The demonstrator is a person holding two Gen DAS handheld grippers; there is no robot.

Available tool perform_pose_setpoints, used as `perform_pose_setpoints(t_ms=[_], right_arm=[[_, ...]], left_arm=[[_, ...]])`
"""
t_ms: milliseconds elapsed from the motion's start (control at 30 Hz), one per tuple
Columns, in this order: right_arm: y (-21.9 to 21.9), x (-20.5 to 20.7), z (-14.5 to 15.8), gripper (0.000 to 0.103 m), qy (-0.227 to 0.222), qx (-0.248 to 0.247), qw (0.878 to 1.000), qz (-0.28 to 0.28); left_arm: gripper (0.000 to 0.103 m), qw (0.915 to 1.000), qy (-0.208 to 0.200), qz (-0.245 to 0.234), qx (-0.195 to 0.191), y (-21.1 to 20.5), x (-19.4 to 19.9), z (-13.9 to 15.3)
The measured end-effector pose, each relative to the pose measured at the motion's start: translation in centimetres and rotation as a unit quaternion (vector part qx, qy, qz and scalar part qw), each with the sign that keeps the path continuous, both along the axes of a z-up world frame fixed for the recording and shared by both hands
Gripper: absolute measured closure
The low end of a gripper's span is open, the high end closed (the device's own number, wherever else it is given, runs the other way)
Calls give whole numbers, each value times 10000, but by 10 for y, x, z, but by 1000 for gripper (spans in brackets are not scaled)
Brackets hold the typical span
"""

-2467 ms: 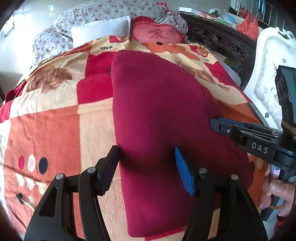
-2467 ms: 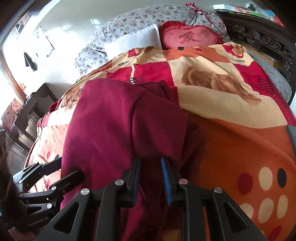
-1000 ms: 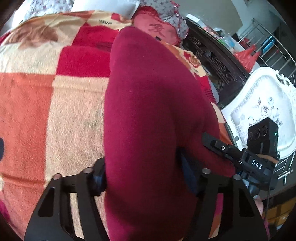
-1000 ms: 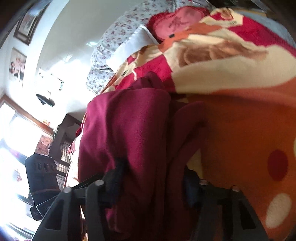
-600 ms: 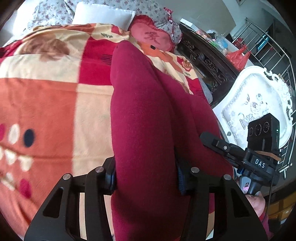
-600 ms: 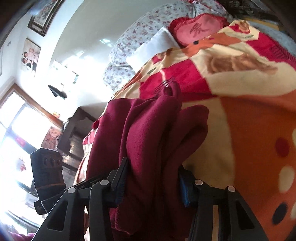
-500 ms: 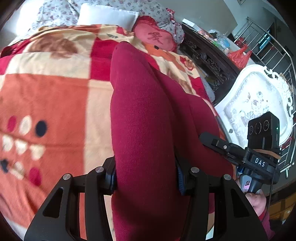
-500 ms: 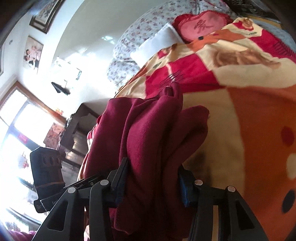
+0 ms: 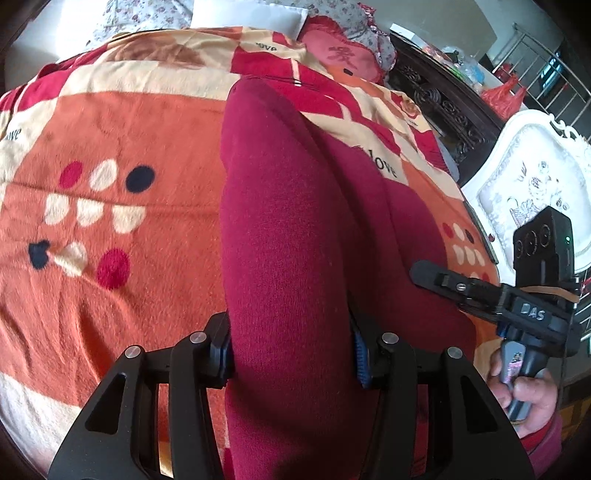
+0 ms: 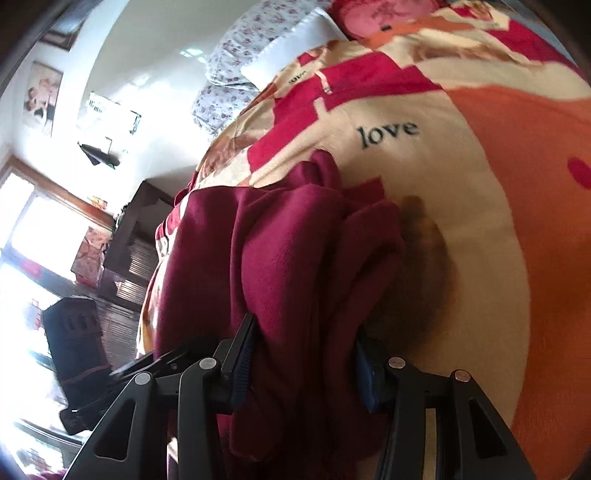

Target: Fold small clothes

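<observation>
A dark red knit garment (image 9: 288, 236) lies lengthwise on the patterned orange and red blanket (image 9: 110, 221) of a bed. My left gripper (image 9: 291, 354) is shut on a thick bunch of its near edge, the cloth filling the gap between the jaws. My right gripper (image 10: 303, 365) is shut on the other near part of the garment (image 10: 295, 258), folds bunched between its blue pads. The right gripper also shows in the left wrist view (image 9: 461, 286) at the right, held by a hand. The near edge looks raised off the blanket.
Pillows (image 9: 251, 11) and a red heart cushion (image 9: 340, 55) lie at the head of the bed. A dark carved headboard or cabinet (image 9: 443, 103) and a white ornate chair (image 9: 528, 177) stand to the right. A dark dresser (image 10: 136, 236) and bright window are at the left.
Both grippers closed on the garment's near edge and lifted it. In the last half second they drew back with the cloth, so more of the blanket shows beyond it.
</observation>
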State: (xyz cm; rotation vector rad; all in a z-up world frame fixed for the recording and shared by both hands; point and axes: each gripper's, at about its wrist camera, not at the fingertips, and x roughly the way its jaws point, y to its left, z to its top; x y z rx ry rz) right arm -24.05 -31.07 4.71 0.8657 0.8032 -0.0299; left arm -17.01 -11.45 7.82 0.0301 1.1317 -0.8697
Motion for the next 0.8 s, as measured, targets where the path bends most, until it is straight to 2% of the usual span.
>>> perform_pose_setpoints(t_ms=[67,133,233,333,433,600,733,800], right_arm=[[-4,-5,5,57,45,-74,10000,-26],[-5,-9,17,57,89,-357,9993,-40],[1,-17,40,57,-101,-732,9973,-29],[13,-16,64,57,-428,-935,9944,234],[37,-5,75,57,-537,-1261,9884,652],[69,11,61,57,-298,-1889,9750,1131],[73,11,32,57,369,-2772,9538,1094],[70,9,19,57,512,-2853,9507,1102]], left_arm=[[50,10000,27,57,55,3,2,0],[49,9998,24,120,132,6,3,1],[48,9996,47,199,184,10,4,3],[48,9994,-73,211,271,12,1,7],[46,9989,-187,225,365,13,-2,9],[46,9966,-564,373,461,22,-3,20],[45,9947,-759,541,434,31,-1,28],[42,9939,-792,642,418,34,0,29]])
